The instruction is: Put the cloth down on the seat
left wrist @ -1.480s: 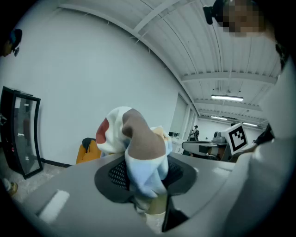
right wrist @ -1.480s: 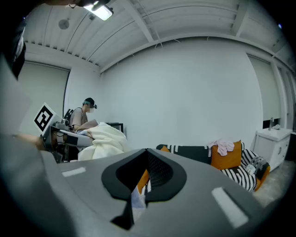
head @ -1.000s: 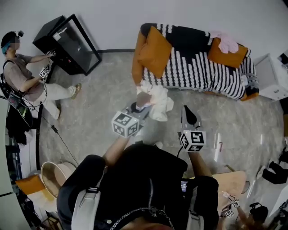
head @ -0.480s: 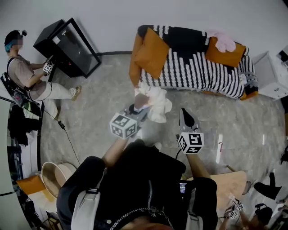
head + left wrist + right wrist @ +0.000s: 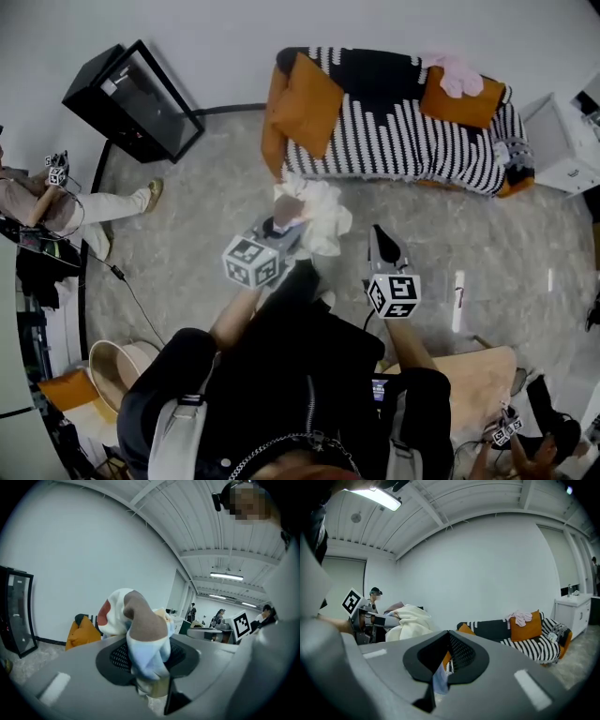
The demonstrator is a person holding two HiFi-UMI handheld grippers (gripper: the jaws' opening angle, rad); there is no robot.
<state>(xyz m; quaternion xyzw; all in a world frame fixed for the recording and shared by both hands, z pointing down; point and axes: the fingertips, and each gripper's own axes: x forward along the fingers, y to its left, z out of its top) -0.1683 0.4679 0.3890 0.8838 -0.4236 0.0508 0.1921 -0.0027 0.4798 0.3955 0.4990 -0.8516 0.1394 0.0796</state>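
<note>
The left gripper (image 5: 284,223) clenches the cloth (image 5: 323,217), and the seat (image 5: 403,150) lies on its far side, slightly right, its long side running left to right.

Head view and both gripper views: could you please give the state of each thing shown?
cloth, bunched, hanging off the floor, not yet on the seat
left tongs, shut on the cloth
right tongs, shut, apart from the cloth
seat, covered in stripes, without the cloth
</note>
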